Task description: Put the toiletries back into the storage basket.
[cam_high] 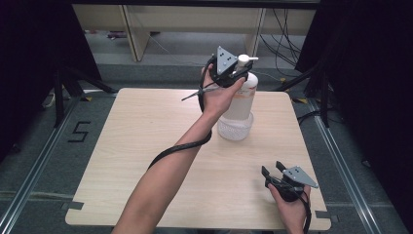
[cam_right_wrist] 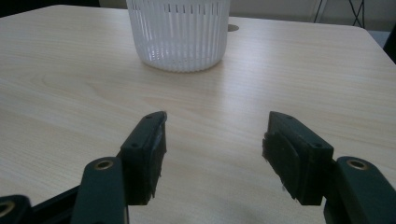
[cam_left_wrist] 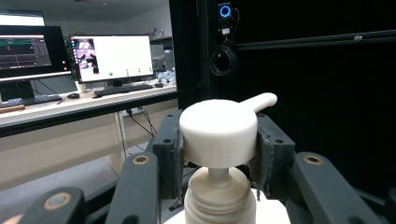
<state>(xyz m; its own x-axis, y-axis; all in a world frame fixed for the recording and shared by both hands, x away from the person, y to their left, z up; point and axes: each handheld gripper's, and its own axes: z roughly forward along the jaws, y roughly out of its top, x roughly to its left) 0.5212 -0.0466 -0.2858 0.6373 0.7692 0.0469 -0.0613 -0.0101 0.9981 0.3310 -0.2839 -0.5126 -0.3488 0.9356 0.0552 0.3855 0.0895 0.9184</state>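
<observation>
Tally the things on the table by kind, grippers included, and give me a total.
Pump bottle: 1
Ribbed white basket: 1
Grippers: 2, the left gripper shut on the pump head, the right gripper open
Total: 4

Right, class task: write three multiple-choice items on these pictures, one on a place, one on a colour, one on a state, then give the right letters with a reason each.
1. Where does the pump bottle stand?
A. In the ribbed basket
B. On the floor
C. At the table's near left corner

2. What colour is the pump head?
A. Red
B. White
C. Green

3. How are the right tongs set?
A. Shut on the basket
B. Shut on a cloth
C. Open, holding nothing

Answers:
1 A: in the high view the bottle's base sits inside the basket, on the table.
2 B: the left gripper view shows a white head between the jaws of the left tongs.
3 C: the right gripper view shows the jaws apart over bare wood.
</observation>
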